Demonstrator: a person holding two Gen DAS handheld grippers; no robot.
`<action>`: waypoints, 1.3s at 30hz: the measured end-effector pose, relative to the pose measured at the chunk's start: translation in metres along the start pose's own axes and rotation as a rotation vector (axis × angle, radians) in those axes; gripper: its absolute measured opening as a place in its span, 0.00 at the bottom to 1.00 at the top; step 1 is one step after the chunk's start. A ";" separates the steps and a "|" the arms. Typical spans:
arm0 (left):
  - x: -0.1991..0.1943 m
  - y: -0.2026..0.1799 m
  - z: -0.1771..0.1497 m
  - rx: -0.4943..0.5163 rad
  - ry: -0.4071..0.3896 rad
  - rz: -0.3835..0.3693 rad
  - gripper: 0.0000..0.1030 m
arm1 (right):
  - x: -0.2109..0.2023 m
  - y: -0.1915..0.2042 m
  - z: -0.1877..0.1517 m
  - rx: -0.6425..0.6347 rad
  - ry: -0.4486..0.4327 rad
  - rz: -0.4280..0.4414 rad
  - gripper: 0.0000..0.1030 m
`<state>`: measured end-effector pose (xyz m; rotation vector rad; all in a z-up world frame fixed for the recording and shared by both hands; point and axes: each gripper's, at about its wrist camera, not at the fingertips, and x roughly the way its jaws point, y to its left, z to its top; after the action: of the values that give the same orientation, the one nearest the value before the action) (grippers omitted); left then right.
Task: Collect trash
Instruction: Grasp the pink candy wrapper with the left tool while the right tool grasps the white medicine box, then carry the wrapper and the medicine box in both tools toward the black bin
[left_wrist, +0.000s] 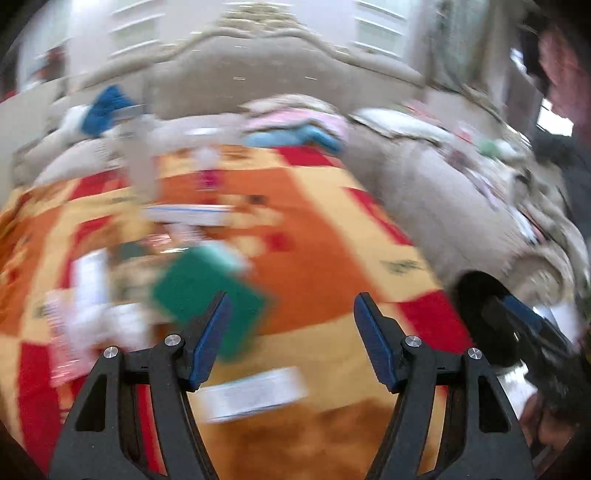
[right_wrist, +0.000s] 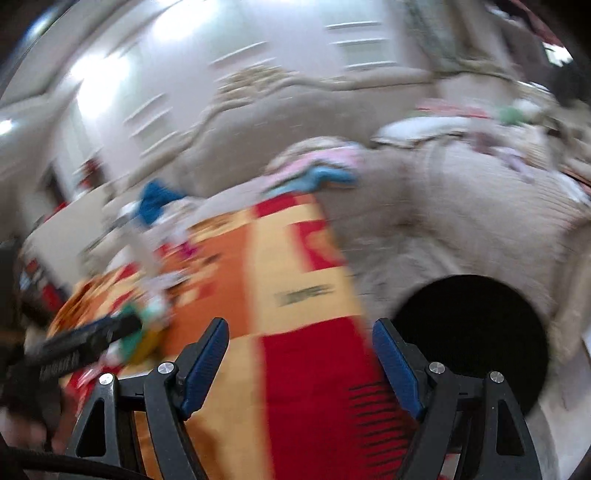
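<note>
Both views are smeared by motion. My left gripper (left_wrist: 292, 299) is open above an orange, red and yellow cloth (left_wrist: 325, 258), with nothing between its fingers. Below and left of it lie a green packet (left_wrist: 207, 291), a white paper slip (left_wrist: 255, 393), a flat white box (left_wrist: 188, 214) and pale wrappers (left_wrist: 92, 295). My right gripper (right_wrist: 301, 323) is also open and empty over the same cloth (right_wrist: 310, 387). A round black bin (right_wrist: 469, 332) sits just right of it; the left wrist view shows the bin (left_wrist: 476, 295) at its right edge, behind the right gripper's dark body (left_wrist: 535, 332).
A beige sofa (left_wrist: 424, 192) wraps around the back and right. Pink and blue clothes (left_wrist: 295, 129) and a blue cloth (left_wrist: 107, 107) lie on it. The left gripper's body (right_wrist: 85, 343) crosses the lower left of the right wrist view, over the green packet (right_wrist: 136, 332).
</note>
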<state>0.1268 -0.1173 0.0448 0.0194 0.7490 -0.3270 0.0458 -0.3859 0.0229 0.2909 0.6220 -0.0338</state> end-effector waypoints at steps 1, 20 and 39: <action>-0.005 0.015 -0.001 -0.020 -0.003 0.018 0.66 | 0.004 0.018 -0.003 -0.043 0.015 0.050 0.76; 0.051 0.201 -0.057 -0.244 0.175 0.192 0.66 | 0.068 0.120 -0.053 -0.311 0.233 0.280 0.79; -0.029 0.192 -0.099 -0.357 0.022 0.110 0.22 | 0.118 0.176 -0.072 -0.385 0.353 0.316 0.83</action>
<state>0.0985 0.0867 -0.0274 -0.2719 0.8167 -0.0849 0.1213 -0.1905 -0.0552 0.0164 0.9096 0.4453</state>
